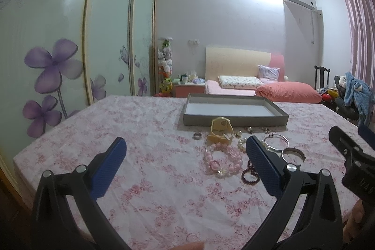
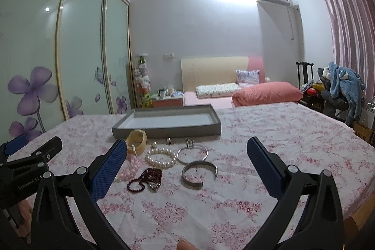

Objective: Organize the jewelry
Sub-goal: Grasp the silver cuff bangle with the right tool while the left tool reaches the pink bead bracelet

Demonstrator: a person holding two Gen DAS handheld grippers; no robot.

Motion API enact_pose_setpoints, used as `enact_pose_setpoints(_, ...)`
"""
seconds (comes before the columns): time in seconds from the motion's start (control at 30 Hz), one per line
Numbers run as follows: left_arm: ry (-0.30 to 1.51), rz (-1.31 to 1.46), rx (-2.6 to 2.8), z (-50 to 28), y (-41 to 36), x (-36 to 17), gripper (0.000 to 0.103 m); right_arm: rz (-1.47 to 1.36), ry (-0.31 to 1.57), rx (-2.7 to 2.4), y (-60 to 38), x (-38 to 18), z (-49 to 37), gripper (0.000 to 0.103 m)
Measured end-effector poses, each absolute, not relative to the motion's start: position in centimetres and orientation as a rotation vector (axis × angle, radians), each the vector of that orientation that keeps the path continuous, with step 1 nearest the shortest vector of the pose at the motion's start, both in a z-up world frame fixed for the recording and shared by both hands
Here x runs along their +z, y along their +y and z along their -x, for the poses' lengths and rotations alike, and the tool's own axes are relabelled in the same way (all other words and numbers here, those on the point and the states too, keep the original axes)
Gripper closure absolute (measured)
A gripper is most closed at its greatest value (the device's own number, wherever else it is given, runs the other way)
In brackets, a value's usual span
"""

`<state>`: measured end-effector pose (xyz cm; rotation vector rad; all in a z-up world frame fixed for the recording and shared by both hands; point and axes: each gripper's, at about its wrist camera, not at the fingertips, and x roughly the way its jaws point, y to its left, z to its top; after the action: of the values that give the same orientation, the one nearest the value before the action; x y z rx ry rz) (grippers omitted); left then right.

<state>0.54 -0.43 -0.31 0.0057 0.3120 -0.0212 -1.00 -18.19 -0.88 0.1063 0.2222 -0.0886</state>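
Jewelry lies scattered on a floral tablecloth before a shallow grey tray (image 1: 234, 120) (image 2: 168, 129) with a white floor. I see a pink bead bracelet (image 1: 222, 159), a yellow watch (image 1: 221, 130) (image 2: 138, 141), a pearl bracelet (image 2: 161, 157), a dark red bead bracelet (image 2: 146, 179) (image 1: 250, 173), a thin silver bangle (image 2: 192, 152) (image 1: 276, 142), a wide silver cuff (image 2: 199, 173) (image 1: 293, 154) and a small ring (image 1: 196, 136). My left gripper (image 1: 185, 145) is open and empty, short of the pink beads. My right gripper (image 2: 187, 148) is open and empty too, above the bangles.
The table (image 2: 281, 132) ends at the left and right edges of the cloth. Behind it stand a bed (image 2: 234, 93) with pink pillows, a floral sliding wardrobe (image 1: 70, 50) on the left, and a chair piled with clothes (image 2: 339, 90) on the right.
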Motion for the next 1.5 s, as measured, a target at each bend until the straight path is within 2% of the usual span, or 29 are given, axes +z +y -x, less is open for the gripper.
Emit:
enact_pose_setpoints(0.2,0.418,0.008,-0.093,-2.9,-0.4,-2.7,0.004,-0.111,0.39,-0.085,-19.3,-2.7,-1.9,0.002)
enact_pose_setpoints(0.5,0.561,0.01,-0.127,-7.2,0.3,-3.8,0.004,-0.131,0.695,-0.036,-21.5,-5.3,-7.4,0.005)
enact_pose_setpoints(0.67,0.624,-0.01,-0.142,-9.5,0.2,-4.5,0.004,-0.079,0.802,-0.018,-21.5,-6.5,-10.0,0.007)
enact_pose_setpoints(0.77,0.639,-0.035,-0.144,-10.6,-0.1,-4.7,0.004,-0.05,0.86,-0.009,-21.4,-7.0,-11.3,0.012)
enact_pose_setpoints(0.87,0.66,-0.037,-0.154,-11.7,-0.3,-4.9,0.004,-0.04,0.898,-0.013,-21.7,-7.5,-12.4,0.021)
enact_pose_setpoints(1.1,0.704,-0.048,-0.187,-13.6,-1.0,-5.4,0.004,-0.026,0.917,-0.003,-21.9,-7.6,-13.6,0.024)
enact_pose_setpoints(1.17,0.719,-0.055,-0.199,-14.1,-1.3,-5.6,0.004,-0.021,0.912,0.009,-21.8,-7.5,-13.7,0.036)
enact_pose_setpoints(1.33,0.778,-0.073,-0.21,-15.9,-2.0,-6.2,0.004,-0.037,0.9,0.015,-22.3,-7.3,-13.5,0.036)
enact_pose_setpoints(1.43,0.815,-0.062,-0.207,-17.1,-2.0,-6.6,0.017,-0.068,0.891,0.014,-22.9,-7.2,-13.4,0.036)
enact_pose_setpoints(1.5,0.854,-0.046,-0.207,-18.1,-2.0,-7.0,0.031,-0.076,0.888,0.015,-22.9,-7.2,-13.4,0.036)
